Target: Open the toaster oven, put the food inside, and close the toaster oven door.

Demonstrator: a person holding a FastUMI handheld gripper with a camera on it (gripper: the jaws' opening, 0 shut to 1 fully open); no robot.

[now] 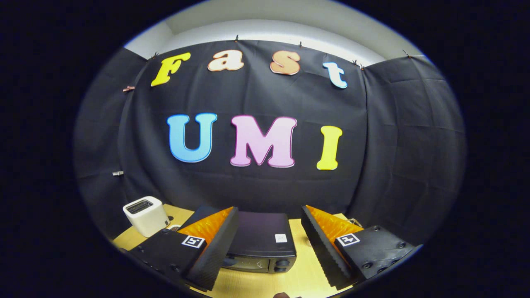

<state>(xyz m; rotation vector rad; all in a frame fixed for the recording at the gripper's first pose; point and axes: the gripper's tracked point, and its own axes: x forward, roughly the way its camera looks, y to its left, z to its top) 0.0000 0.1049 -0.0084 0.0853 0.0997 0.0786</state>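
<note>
A black toaster oven stands on the wooden table, seen from above and in front, with its door shut and its knobs at the right of the front face. My gripper hovers above and in front of it, open, its two fingers spread wide to either side of the oven's top with nothing between them. A small dark brownish item peeks in at the table's near edge, too little of it visible to identify.
A white pop-up toaster stands on the table to the left of the oven, near the back. The black cloth wall rises right behind the table.
</note>
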